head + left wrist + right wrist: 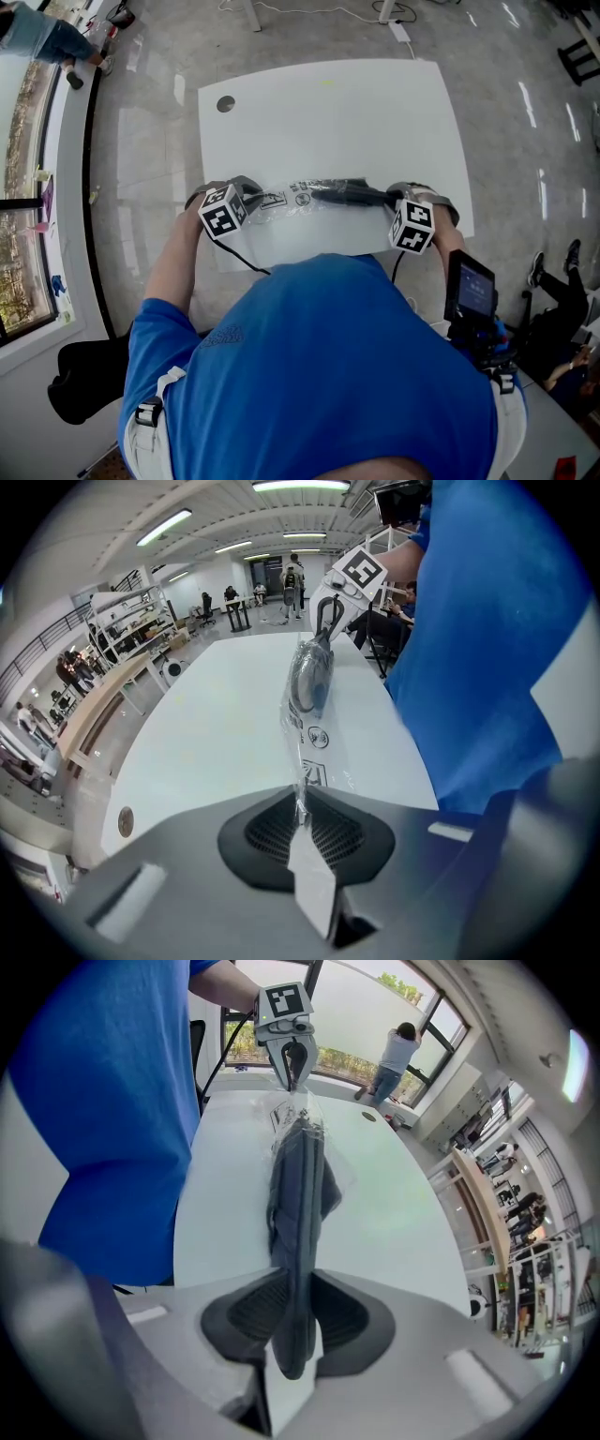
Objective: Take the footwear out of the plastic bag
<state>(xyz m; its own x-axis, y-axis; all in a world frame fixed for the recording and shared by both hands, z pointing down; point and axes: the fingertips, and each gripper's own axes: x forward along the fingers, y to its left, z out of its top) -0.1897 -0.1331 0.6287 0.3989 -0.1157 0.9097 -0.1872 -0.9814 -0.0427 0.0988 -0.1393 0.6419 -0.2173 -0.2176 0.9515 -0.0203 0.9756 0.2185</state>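
Observation:
A clear plastic bag (286,199) with printed marks lies stretched between my two grippers, near the front edge of the white table (328,112). Inside it is dark grey footwear (349,194), flat and long. My left gripper (300,817) is shut on the thin edge of the bag (305,757); the footwear (309,677) lies further along, towards the right gripper (328,621). My right gripper (297,1326) is shut on the near end of the footwear (300,1204), which sticks out past the pads. Crumpled plastic (323,1162) wraps its far half, up to the left gripper (291,1058).
A round cable hole (226,104) sits in the table's far left corner. A black chair (84,375) stands at the left and a device with a screen (472,291) at the right. Cables lie on the floor beyond the table; people stand far off.

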